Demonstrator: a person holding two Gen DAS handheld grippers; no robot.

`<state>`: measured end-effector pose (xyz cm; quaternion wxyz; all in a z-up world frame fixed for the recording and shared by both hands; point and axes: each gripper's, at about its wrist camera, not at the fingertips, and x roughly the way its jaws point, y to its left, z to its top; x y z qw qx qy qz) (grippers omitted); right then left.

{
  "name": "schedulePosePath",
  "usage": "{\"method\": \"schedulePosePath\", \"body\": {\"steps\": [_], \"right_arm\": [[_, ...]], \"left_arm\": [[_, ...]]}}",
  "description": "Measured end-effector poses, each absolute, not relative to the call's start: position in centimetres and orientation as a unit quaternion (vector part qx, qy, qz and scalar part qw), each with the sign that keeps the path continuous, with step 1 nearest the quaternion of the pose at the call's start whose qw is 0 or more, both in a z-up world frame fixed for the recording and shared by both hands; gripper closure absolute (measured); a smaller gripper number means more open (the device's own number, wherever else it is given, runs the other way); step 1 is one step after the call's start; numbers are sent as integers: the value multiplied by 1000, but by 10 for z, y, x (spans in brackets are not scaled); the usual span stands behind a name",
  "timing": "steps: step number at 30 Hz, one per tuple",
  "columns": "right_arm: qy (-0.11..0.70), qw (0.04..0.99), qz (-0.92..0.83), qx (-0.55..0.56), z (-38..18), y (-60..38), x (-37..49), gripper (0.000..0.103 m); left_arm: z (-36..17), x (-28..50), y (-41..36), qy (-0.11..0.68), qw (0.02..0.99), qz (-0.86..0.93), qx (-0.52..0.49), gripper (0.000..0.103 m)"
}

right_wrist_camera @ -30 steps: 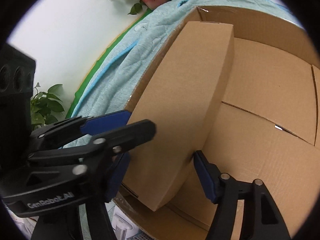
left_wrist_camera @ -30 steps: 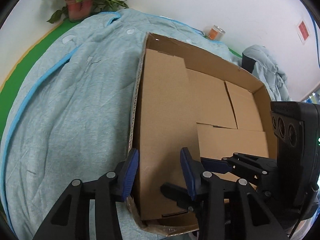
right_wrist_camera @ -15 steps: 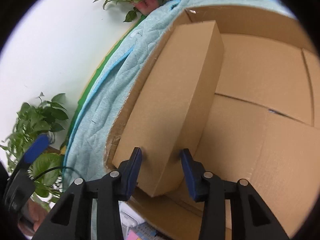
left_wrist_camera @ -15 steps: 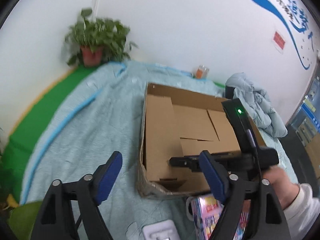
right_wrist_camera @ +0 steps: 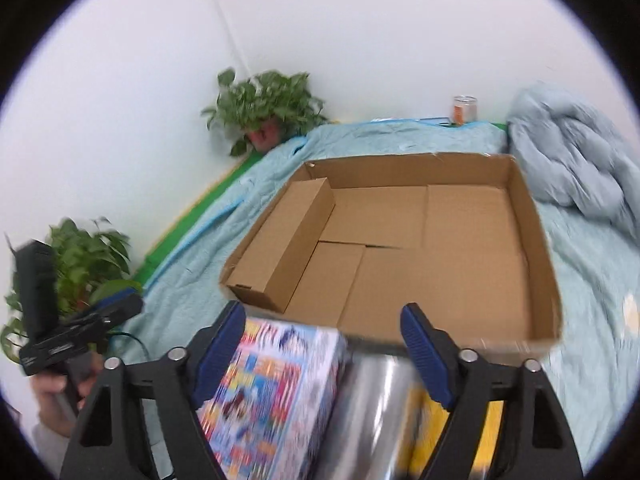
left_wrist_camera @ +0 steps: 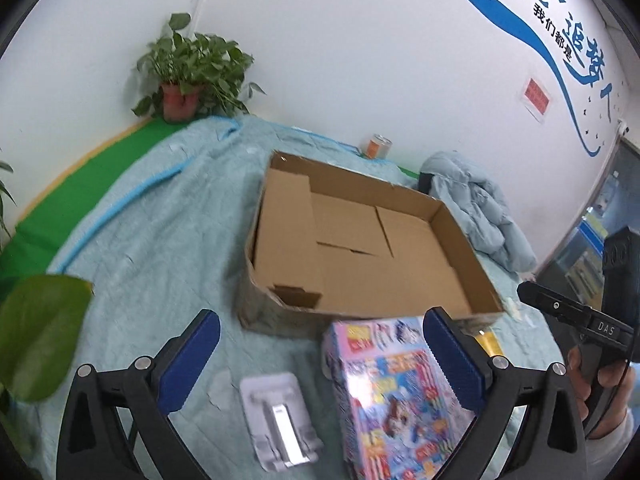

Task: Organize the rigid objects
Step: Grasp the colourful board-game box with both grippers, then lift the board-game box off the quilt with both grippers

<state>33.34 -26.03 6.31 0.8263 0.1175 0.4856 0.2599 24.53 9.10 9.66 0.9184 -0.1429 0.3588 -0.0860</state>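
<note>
Cardboard tray: left wrist view, on the light-blue quilt, with a long brown box lying inside along its left wall.
Left gripper: jaws wide and opening, clamping nothing; the colourful toy box and a white stand lie below.
Right hand: holds the other tool at the right edge.
Right wrist view, right gripper: jaws apart, opening, empty, above the toy box and a shiny silver item.
Potted plant: against the wall.
</note>
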Motion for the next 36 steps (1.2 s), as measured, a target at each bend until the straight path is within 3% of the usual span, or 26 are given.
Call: {"method": "schedulePosePath", "body": {"steps": [2, 4, 5, 6, 8, 16, 22, 26, 29, 32, 35, 36], "right_arm": [[486, 830, 246, 120, 67, -273, 320, 56], [476, 830, 260, 129, 74, -276, 309, 55], [471, 827, 275, 135, 78, -278, 304, 41], [467, 826, 283, 137, 82, -278, 300, 14], [449, 825, 315, 134, 88, -271, 289, 5], [489, 758, 425, 72, 62, -211, 254, 5], [539, 753, 377, -12, 21, -167, 254, 5], [565, 738, 369, -17, 1, -159, 259, 4], [586, 729, 353, -20, -14, -154, 263, 4], [607, 718, 341, 24, -26, -156, 268, 4], [601, 722, 342, 24, -26, -155, 271, 4], [600, 723, 340, 26, -26, -155, 271, 4]], "left_arm": [[95, 238, 86, 367, 913, -96, -152, 1], [92, 233, 82, 377, 907, -106, -159, 1], [91, 229, 79, 379, 905, -111, -159, 1], [90, 224, 75, 381, 903, -118, -159, 1], [86, 224, 69, 391, 896, -134, -162, 1], [46, 237, 46, 452, 852, -187, -187, 1], [6, 262, 32, 503, 818, -202, -191, 5], [-14, 272, 21, 532, 797, -212, -192, 11], [-28, 279, 19, 550, 778, -222, -209, 28], [-41, 283, 15, 559, 770, -222, -214, 31], [-35, 284, 9, 550, 775, -238, -199, 46], [-33, 284, 7, 550, 779, -237, -187, 45]]}}
